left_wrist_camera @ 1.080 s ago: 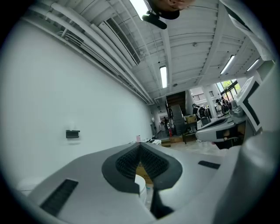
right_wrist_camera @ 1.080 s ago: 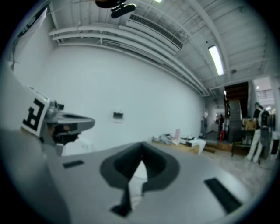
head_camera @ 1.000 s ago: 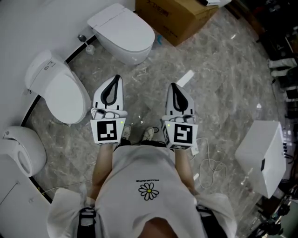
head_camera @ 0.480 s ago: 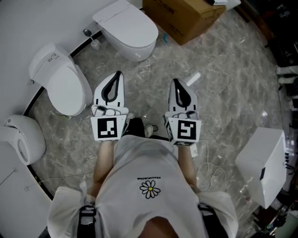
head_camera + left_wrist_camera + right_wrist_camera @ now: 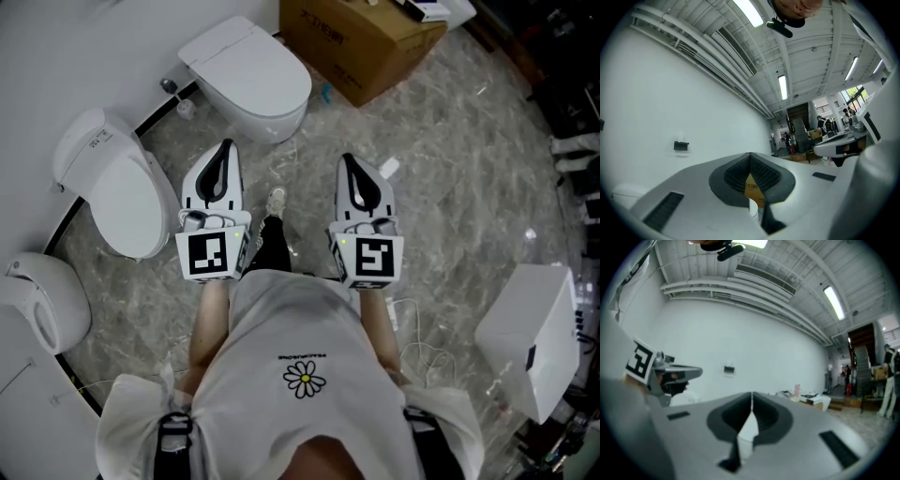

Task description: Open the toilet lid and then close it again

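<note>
Three toilets, lids down, stand ahead and left of the left gripper [image 5: 226, 150]: far toilet [image 5: 248, 75], middle toilet [image 5: 117, 192], and near toilet [image 5: 37, 305], partly cut off. Left gripper and right gripper [image 5: 348, 161] are both fully closed, holding nothing.

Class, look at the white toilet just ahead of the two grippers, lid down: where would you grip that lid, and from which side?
Probably the rounded front edge of the lid, approached from the open floor side. The lid lies flat and its squarer rear sits by the wall, so the hinge is likely there.
</note>
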`<state>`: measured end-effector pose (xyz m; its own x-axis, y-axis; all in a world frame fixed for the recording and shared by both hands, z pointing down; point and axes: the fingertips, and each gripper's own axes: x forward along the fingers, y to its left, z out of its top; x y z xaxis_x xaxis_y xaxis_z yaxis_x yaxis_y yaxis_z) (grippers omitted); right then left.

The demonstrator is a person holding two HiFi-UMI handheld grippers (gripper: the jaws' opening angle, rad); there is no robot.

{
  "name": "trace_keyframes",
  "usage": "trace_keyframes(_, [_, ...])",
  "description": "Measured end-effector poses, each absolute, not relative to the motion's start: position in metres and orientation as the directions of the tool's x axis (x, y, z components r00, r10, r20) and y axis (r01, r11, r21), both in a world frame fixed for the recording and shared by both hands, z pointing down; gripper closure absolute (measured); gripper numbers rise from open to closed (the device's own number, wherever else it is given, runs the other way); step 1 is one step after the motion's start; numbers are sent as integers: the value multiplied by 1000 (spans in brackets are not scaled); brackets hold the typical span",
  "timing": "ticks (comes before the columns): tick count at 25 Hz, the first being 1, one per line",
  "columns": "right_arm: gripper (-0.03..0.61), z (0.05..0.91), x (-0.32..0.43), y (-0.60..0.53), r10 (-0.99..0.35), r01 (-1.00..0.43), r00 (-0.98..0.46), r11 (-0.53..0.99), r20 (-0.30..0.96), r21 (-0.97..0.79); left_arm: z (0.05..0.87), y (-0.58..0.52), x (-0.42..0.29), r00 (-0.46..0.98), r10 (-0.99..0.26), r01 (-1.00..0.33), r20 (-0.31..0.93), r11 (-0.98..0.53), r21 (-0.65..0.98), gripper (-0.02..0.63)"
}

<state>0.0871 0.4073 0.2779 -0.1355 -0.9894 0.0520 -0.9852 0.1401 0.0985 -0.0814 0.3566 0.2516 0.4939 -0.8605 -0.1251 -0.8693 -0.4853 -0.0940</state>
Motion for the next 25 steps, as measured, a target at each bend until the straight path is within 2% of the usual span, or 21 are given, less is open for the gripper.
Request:
trace_keyframes(6, [548, 279, 107, 338, -992, -987, -108, 116, 71, 116, 255, 276, -65, 497, -859, -868, -126, -492, -66, 594])
trace_keyframes(14, [548, 281, 128, 200, -988, -986, -104, 118, 115, 121, 274, 132, -50, 493, -867, -870, -70, -491, -48, 594])
trace_keyframes(18, [548, 281, 129, 128, -986, -988, -106, 119, 128, 98, 257, 68, -56, 482, -861, -869, -159, -493, 32, 594])
trace_keyframes(21, [548, 278, 125, 85, -986, -990, -115, 124, 123, 71, 242, 22, -61, 468, -865, -881, -180, -474, -12, 594])
trace_keyframes(25, [548, 271, 128, 46, -984, -986, -140, 149, 113, 76, 243, -23, -61, 431, -891, -902, -139, -423, -90, 594])
